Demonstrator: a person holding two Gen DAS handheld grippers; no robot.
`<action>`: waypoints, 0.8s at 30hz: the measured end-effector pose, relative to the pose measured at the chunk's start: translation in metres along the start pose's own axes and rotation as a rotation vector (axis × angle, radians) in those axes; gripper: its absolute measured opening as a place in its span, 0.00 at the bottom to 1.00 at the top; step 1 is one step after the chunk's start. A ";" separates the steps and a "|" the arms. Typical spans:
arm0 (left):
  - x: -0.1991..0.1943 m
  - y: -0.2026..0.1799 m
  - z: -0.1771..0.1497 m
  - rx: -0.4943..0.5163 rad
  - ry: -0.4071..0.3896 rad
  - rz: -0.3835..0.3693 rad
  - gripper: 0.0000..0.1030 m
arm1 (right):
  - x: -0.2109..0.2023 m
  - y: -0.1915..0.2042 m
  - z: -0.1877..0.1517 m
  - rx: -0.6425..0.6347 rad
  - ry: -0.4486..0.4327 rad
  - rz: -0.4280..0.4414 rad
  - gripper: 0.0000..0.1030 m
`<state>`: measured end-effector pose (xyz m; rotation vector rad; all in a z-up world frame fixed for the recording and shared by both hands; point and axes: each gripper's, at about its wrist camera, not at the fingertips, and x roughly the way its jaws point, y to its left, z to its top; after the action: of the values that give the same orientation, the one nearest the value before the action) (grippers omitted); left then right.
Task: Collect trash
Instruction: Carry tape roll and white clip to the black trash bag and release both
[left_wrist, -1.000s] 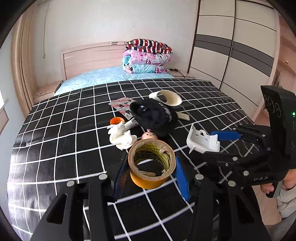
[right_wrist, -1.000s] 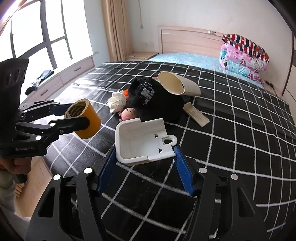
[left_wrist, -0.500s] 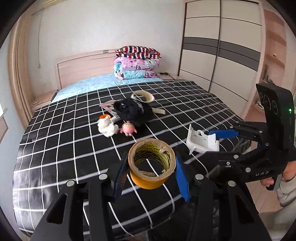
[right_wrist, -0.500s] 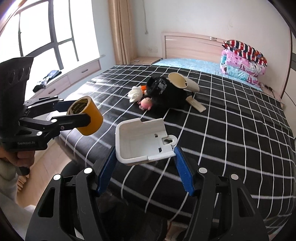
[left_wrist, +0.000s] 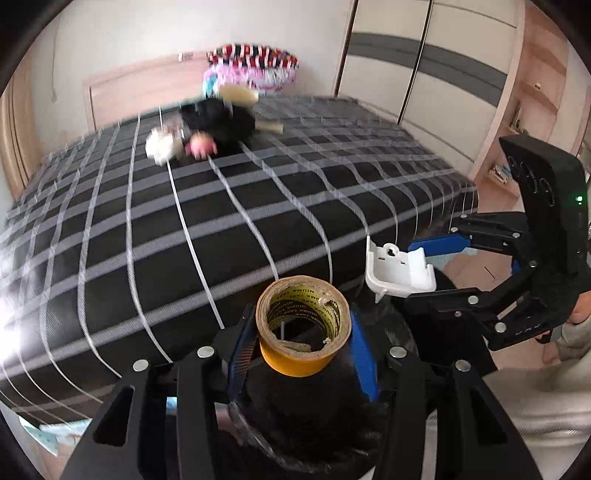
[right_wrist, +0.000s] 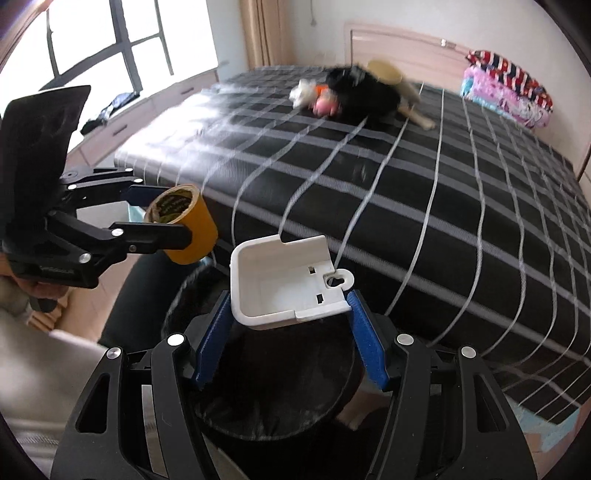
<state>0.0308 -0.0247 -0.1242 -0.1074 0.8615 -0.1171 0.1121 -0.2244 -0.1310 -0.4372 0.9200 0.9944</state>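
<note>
My left gripper is shut on a yellow tape roll, held above a black-lined trash bin at the foot of the bed. It also shows in the right wrist view with the roll. My right gripper is shut on a white plastic cover, held over the bin. The cover also shows in the left wrist view. More trash, a black cloth, white crumpled paper and a pink thing, lies blurred far up the bed.
The bed with its black-and-white checked cover fills the view ahead. Folded blankets sit at the headboard. Wardrobes stand on the right, a window on the left. A paper cup and a wooden piece lie by the black cloth.
Both grippers have pulled back from the bed and lowered, each still holding its item; they now hang over the trash bin at the bed's foot.
</note>
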 end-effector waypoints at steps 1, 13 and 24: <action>0.006 0.000 -0.005 -0.001 0.019 -0.005 0.45 | 0.006 0.000 -0.005 -0.001 0.023 0.003 0.60; 0.068 -0.002 -0.058 0.007 0.234 0.009 0.45 | 0.064 0.005 -0.051 -0.019 0.222 -0.017 0.60; 0.081 -0.008 -0.067 -0.002 0.274 -0.006 0.45 | 0.082 0.011 -0.053 -0.026 0.276 -0.040 0.61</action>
<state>0.0318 -0.0473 -0.2267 -0.0972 1.1348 -0.1382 0.0967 -0.2124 -0.2272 -0.6236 1.1417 0.9238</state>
